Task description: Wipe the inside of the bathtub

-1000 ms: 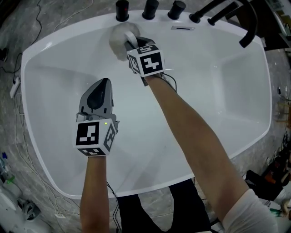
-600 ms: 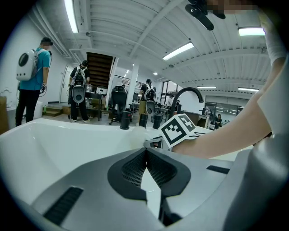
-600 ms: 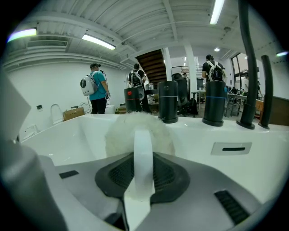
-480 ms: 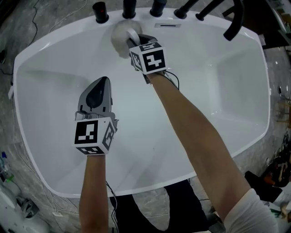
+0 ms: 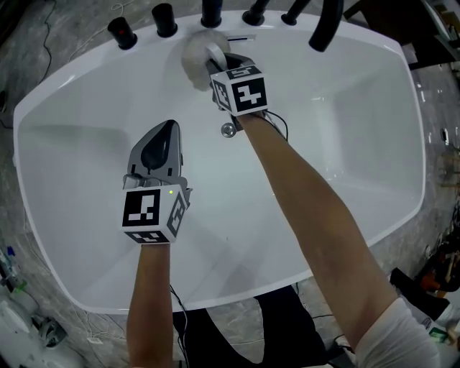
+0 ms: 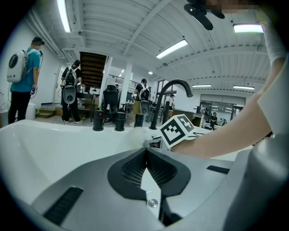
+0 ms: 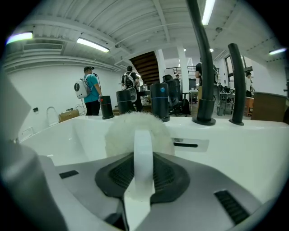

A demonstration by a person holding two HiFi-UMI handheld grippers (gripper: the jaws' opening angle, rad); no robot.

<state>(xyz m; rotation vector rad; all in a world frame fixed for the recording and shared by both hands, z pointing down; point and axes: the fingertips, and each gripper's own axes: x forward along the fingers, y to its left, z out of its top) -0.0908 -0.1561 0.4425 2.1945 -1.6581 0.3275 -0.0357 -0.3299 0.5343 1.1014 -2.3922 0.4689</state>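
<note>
Above a white bathtub (image 5: 338, 144), the head view looks down along two bare forearms (image 5: 309, 208), each hand holding a gripper topped with a marker cube (image 5: 241, 91). The right gripper (image 5: 214, 63) reaches to the tub's far wall, its jaws clamped on the white handle (image 7: 143, 155) of a round, fluffy white pad (image 5: 192, 57). The pad is pressed against the inner wall just under the rim, below a row of black knobs (image 5: 164, 20) and beside a narrow overflow slot (image 7: 185, 145). A black spout (image 5: 325, 29) arches over the rim to the right of the knobs. The left gripper (image 5: 165, 129) hovers over the tub's middle, nearer the person and well apart from the pad; its jaws are pressed together with nothing between them. A small metal drain (image 5: 228, 130) sits on the tub floor between the two grippers, beside the right wrist. Beyond the tub, the gripper views show people (image 6: 22, 76) standing in the background.
</note>
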